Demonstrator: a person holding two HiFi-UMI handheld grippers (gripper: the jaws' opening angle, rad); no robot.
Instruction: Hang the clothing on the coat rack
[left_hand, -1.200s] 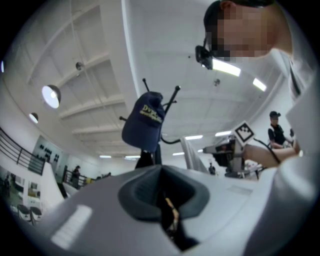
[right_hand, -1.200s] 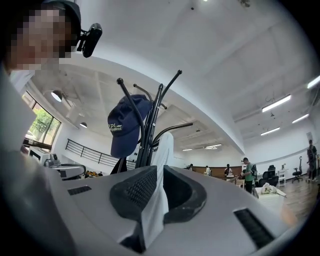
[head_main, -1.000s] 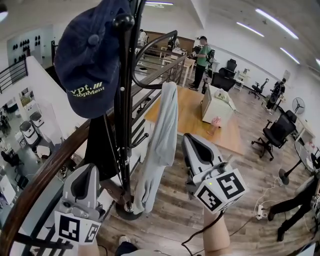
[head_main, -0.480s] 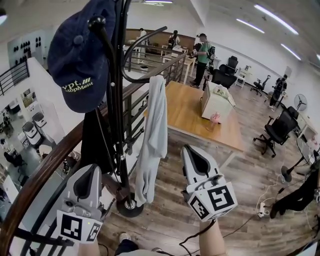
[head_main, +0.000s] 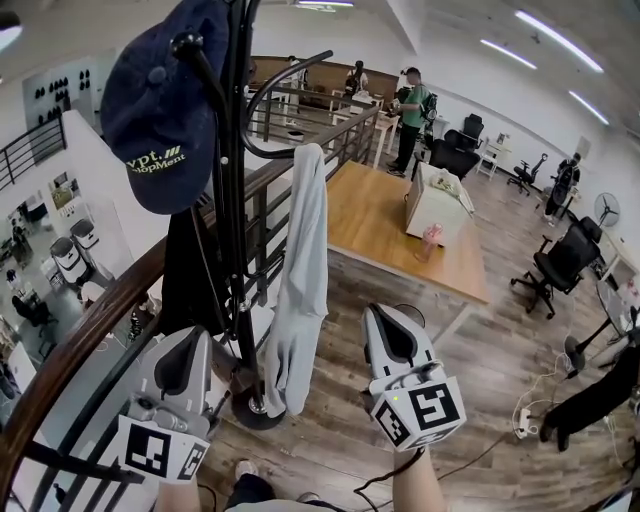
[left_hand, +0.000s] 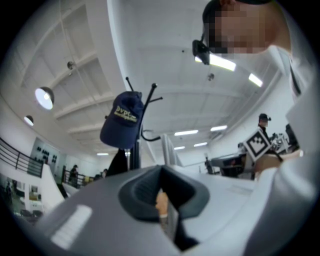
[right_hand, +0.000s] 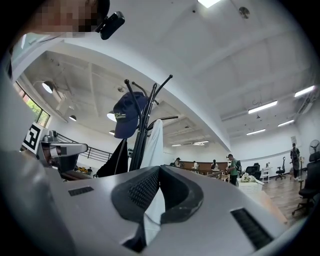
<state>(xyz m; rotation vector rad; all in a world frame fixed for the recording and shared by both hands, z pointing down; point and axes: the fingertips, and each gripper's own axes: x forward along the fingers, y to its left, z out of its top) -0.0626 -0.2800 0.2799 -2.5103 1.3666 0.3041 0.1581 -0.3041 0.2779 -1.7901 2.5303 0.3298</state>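
**Head view:** coat rack (head_main: 236, 200); navy cap (head_main: 160, 110) on a top hook, grey garment (head_main: 300, 290) draped over the curved arm, black garment (head_main: 190, 280) at the pole's left. The left gripper (head_main: 188, 350) and right gripper (head_main: 385, 335) are held low, apart from the rack.

**Left gripper view:** jaws together, nothing clamped.

**Right gripper view:** jaws together, empty.

**Judged:** hanging looks done; any withdrawal is best made without brushing the grey garment.

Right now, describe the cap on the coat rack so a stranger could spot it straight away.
Find the black coat rack beside the curved wooden railing. Three things hang on it, and the cap sits highest, on an upper hook. It is the only small, rounded one, navy with yellow-green lettering, while the pale grey garment and the black garment hang long below.
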